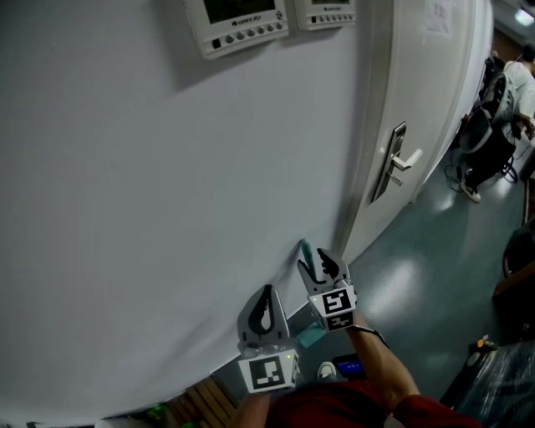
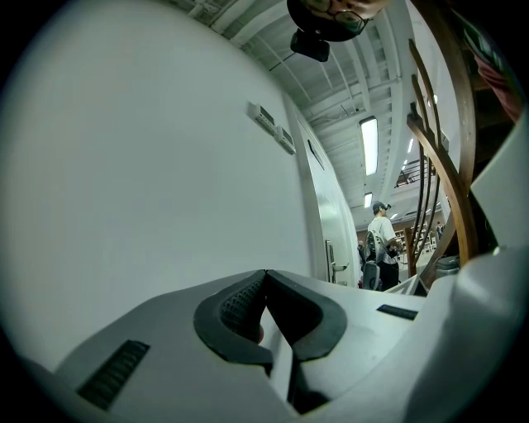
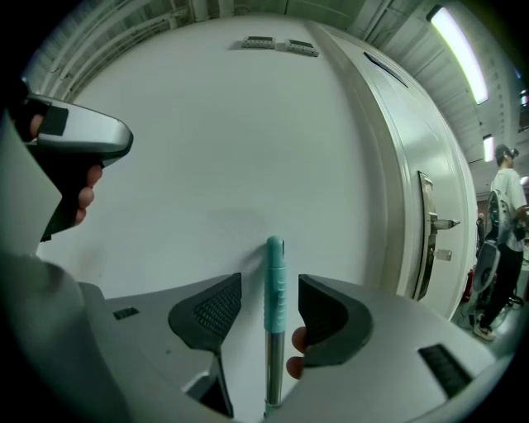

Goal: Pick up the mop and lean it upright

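White wall (image 1: pixel 167 184), door (image 1: pixel 418 109) with lever handle (image 1: pixel 399 163) to its right, two control panels (image 1: pixel 238 23) high up. Mop handle (image 3: pixel 274 285), teal grip over metal shaft, upright against the wall, standing between the right tongs (image 3: pixel 269 291), whose jaws are apart and clear of it. Left tongs (image 2: pixel 265 285): jaws together, nothing between them.

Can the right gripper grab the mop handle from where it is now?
Probably yes. The mop handle stands against the wall, right between the open fingers of the right gripper. Neither finger touches it, and nothing else is in the gap.
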Tool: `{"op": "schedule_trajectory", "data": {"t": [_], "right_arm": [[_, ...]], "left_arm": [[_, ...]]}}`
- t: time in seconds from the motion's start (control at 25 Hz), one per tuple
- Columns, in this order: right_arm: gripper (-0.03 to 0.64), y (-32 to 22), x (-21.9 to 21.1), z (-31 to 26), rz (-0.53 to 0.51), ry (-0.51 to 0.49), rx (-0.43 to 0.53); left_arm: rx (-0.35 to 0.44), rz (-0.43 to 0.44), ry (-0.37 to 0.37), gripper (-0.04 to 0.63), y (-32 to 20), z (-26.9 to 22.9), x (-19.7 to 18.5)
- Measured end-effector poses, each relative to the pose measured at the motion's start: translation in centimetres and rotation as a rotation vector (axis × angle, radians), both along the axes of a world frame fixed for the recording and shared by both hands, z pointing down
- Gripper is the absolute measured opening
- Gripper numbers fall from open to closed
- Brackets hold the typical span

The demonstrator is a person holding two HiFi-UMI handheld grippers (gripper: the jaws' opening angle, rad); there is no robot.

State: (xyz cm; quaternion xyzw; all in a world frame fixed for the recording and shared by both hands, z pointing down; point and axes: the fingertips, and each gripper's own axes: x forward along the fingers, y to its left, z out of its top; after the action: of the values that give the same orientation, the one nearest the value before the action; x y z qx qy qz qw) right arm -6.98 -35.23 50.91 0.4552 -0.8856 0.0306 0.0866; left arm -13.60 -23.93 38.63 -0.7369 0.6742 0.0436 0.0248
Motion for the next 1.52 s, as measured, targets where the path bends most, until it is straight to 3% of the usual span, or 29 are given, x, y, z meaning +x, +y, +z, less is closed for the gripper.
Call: {"op": "schedule_trajectory", "data": {"t": [0.24, 0.4, 0.56, 0.72, 1.08, 1.32, 1.52], "right_arm": [[0.210, 2.7, 0.6, -0.3, -0.002, -0.051, -0.031], [0.210, 4.8, 1.6, -0.6, -0.022, -0.010, 0.042], [0.210, 7.2, 2.2, -1.2, -0.028, -0.035, 0.015], [0.210, 9.0, 3.3, -1.4, -0.023, -0.042, 0.048], [0.210, 9.9, 5.4, -1.9, 0.023, -0.063, 0.003], [0.209, 10.2, 6.3, -4.4, 0.036, -0.073, 0.046], [0.139, 10.3, 7.1, -7.0, 0.056, -0.081, 0.070]], "left_arm": [[-0.005, 0.000, 0.009, 0.014, -0.3, 0.3, 0.0], [-0.006, -0.002, -0.017, 0.014, -0.5, 0.4, -0.1], [-0.018, -0.004, -0.014, 0.014, -0.6, 0.8, -0.2], [-0.020, -0.003, -0.021, 0.014, -0.8, 1.1, -0.1], [-0.018, 0.006, -0.018, 0.014, -0.9, 1.0, 0.3], [-0.024, 0.012, -0.014, 0.014, -0.8, 1.3, 0.5], [-0.023, 0.022, -0.019, 0.014, -0.9, 1.1, 0.7]]}}
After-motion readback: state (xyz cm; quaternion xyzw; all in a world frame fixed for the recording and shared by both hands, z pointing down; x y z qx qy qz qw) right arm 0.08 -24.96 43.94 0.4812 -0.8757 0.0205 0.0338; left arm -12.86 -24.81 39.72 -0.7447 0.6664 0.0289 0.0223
